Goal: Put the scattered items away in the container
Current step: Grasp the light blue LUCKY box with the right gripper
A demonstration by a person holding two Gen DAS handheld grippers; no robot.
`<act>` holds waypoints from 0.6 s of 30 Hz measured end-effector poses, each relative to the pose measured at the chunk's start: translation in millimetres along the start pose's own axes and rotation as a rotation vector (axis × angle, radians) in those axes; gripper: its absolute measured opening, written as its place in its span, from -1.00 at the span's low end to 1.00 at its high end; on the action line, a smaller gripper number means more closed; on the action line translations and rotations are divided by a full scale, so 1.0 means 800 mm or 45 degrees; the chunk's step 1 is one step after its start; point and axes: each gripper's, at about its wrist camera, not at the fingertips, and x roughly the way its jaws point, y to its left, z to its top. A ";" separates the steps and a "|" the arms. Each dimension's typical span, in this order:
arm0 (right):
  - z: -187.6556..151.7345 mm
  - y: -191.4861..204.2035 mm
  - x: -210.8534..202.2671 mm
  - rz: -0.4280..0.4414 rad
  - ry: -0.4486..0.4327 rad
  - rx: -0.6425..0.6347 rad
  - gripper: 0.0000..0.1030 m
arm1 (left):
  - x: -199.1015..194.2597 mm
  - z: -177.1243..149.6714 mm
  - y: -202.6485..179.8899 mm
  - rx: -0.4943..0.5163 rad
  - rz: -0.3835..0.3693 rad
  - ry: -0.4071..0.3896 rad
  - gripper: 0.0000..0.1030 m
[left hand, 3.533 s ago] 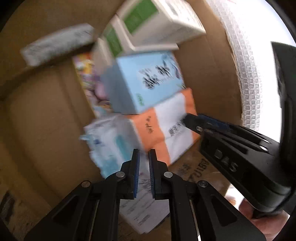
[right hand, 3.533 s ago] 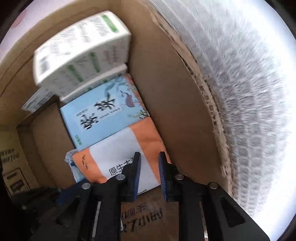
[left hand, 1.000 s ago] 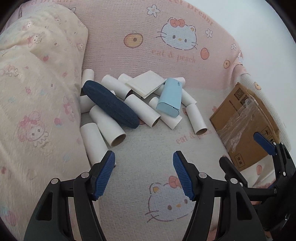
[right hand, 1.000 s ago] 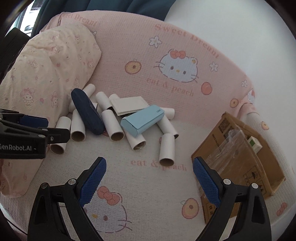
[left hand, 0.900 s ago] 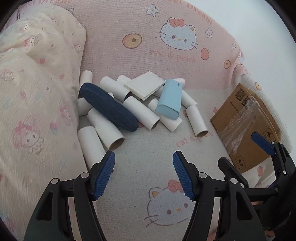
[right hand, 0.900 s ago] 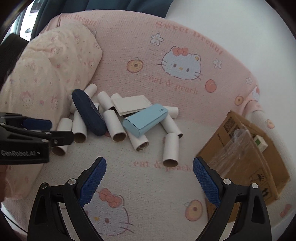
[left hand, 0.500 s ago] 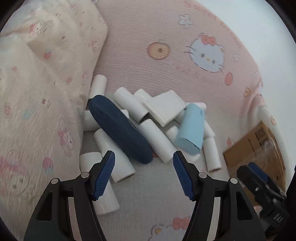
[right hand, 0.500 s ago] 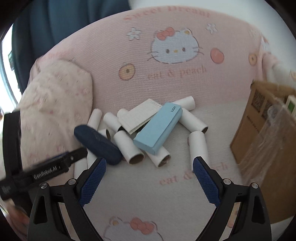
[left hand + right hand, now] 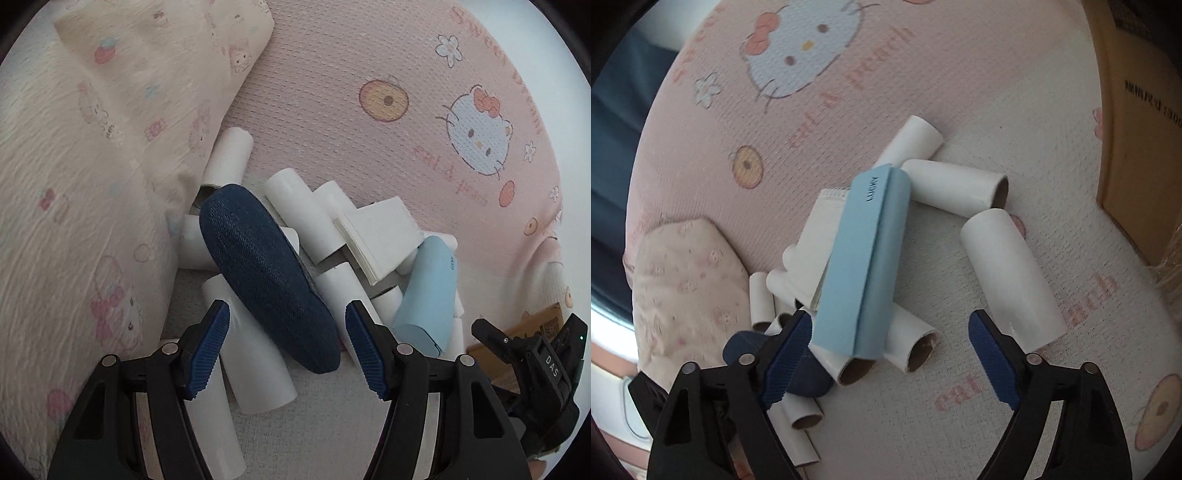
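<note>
On the pink cartoon bedsheet lies a pile of several white cardboard tubes (image 9: pixel 258 373), with a dark blue denim case (image 9: pixel 266 273), a light blue box (image 9: pixel 428 295) and a white paper packet (image 9: pixel 380 236) on top. My left gripper (image 9: pixel 288 343) is open, and the near end of the denim case sits between its fingers without touching them. My right gripper (image 9: pixel 890 343) has its jaws wide and closing. The lower end of the light blue box (image 9: pixel 864 266) and some tube ends (image 9: pixel 916 343) lie between them, and the pads do not press on anything.
The brown cardboard box (image 9: pixel 1137 147) stands at the right of the pile, its corner (image 9: pixel 535 325) showing behind the right gripper's body (image 9: pixel 532 358). A cream patterned pillow (image 9: pixel 92 147) bulges against the pile's left side. Bare sheet (image 9: pixel 1071 406) lies in front.
Both grippers left the cardboard box, opened, and have come down close over the pile. The right view has rolled, and its jaws stand slightly narrower than half a second ago.
</note>
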 end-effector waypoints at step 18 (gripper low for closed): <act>0.015 0.006 0.064 0.225 0.064 0.074 -0.12 | 0.016 0.010 0.001 -0.010 0.042 -0.037 -0.11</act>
